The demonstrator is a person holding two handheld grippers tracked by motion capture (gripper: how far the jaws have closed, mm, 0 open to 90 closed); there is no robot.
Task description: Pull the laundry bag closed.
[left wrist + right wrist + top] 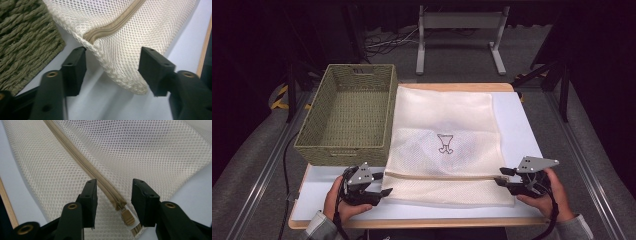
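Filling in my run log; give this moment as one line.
left gripper: open, around mesh bag corner | right gripper: open, astride zipper pull | basket: beside bag

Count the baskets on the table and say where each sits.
1. The woven basket sits at the table's far left, beside the mesh bag; nothing suggests another hidden one.

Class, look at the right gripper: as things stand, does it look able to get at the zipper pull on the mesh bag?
Probably yes. The right gripper is open, and the zipper pull lies between its jaws at the corner of the mesh bag, with nothing over it.
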